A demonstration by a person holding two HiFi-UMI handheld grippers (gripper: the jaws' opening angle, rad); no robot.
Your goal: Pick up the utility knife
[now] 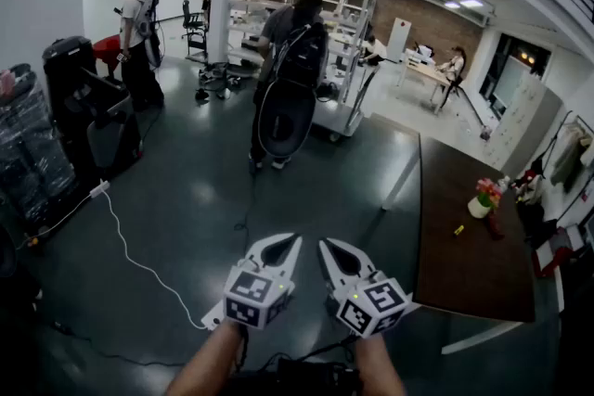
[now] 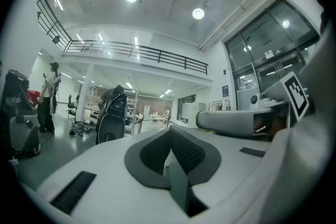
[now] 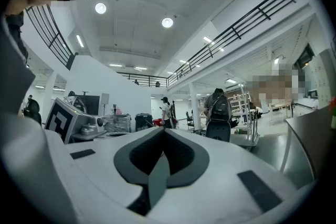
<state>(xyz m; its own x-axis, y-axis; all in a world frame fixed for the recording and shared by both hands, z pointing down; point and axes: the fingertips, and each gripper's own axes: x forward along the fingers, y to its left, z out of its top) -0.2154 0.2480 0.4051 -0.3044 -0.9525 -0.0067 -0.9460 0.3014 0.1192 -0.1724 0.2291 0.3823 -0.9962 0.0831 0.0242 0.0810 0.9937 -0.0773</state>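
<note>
Left gripper: jaws clenched, nothing between them.
Right gripper: likewise clamped together and empty, just beside the left.
Knife: perhaps the yellow thing on the table, well right of both grippers (too small to tell; head view only).
Gripper views: person with backpack across the hall.

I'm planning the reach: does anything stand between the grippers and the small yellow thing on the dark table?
Nothing visible does. The yellow thing lies on the table, to the right of the right gripper; the flower pot stands beyond it.
</note>
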